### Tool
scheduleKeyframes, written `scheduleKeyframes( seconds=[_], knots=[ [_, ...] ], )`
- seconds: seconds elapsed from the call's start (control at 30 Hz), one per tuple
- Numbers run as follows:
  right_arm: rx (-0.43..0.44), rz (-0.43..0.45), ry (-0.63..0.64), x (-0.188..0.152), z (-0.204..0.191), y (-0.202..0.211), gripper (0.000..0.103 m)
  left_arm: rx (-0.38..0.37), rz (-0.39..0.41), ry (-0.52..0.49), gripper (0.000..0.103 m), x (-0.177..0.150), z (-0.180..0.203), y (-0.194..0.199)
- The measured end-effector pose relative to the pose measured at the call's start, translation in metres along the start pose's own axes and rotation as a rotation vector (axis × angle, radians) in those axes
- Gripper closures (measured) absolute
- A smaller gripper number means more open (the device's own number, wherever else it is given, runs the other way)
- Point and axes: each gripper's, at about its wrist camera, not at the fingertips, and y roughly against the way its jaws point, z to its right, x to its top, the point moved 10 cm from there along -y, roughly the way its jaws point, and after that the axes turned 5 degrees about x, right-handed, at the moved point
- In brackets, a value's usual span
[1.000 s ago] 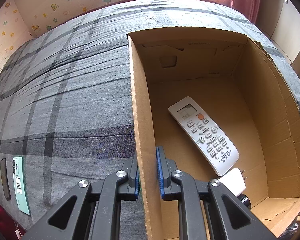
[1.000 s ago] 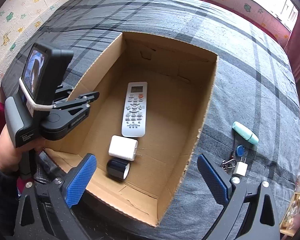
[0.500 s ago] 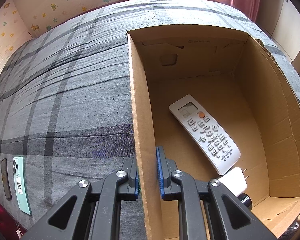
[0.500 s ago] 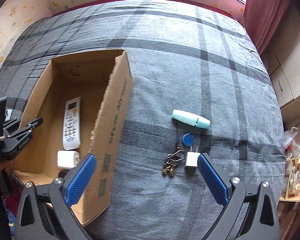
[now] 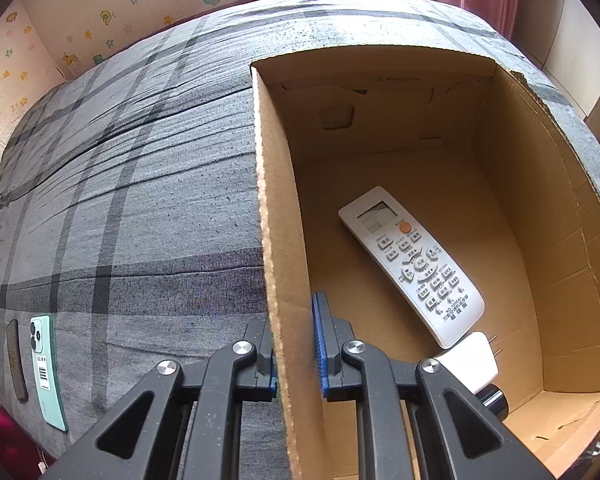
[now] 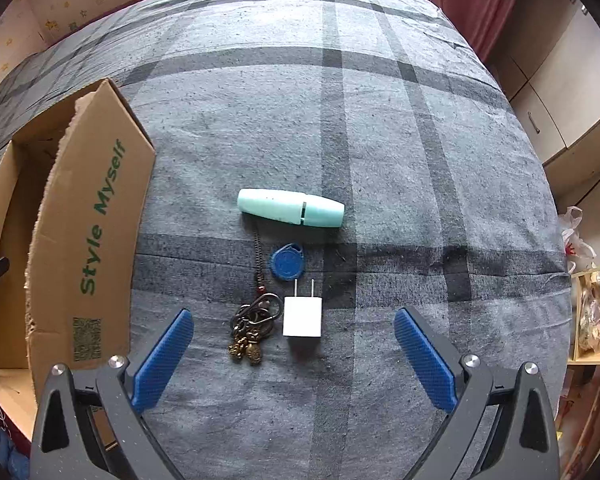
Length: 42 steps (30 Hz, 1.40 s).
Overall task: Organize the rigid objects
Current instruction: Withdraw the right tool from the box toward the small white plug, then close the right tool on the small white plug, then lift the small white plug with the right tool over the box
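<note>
Left hand-held gripper (image 5: 294, 344) was seen clamped on the cardboard box (image 5: 272, 240) wall. Remote (image 5: 410, 262) and one charger (image 5: 470, 362) already lay inside. Right hand-held gripper (image 6: 292, 356), jaws wide apart, was held above the white charger (image 6: 302, 316) on the bed (image 6: 380, 120). Risk was judged: keyring (image 6: 256, 320) just beside could be snagged.
</note>
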Motion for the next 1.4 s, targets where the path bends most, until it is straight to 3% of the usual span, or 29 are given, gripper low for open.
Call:
scheduleKeyframes(
  seconds=[0.2, 0.5, 0.57, 0.8, 0.93, 1.4],
  knots=[
    [0.0, -0.04, -0.054, -0.006, 0.019, -0.026, 0.004, 0.009, -0.005, -0.012, 0.088, 0.001, 0.0, -0.001],
    [0.018, -0.082, -0.084, -0.015, 0.031, -0.047, 0.025, 0.016, -0.009, -0.015, 0.088, 0.0, 0.001, -0.002],
    [0.021, -0.087, -0.083, -0.016, 0.032, -0.05, 0.035, 0.016, -0.009, -0.013, 0.088, 0.0, 0.001, -0.002],
    [0.035, -0.115, -0.068, -0.018, 0.031, -0.066, 0.054, 0.016, -0.013, -0.013, 0.088, 0.0, 0.001, -0.003],
    [0.042, -0.116, -0.061, -0.02, 0.028, -0.071, 0.075, 0.016, -0.013, -0.013, 0.088, 0.0, 0.001, -0.003],
    [0.034, -0.093, -0.04, -0.018, 0.01, -0.049, 0.075, 0.014, -0.012, -0.013, 0.088, 0.001, 0.0, -0.003]
  ],
)
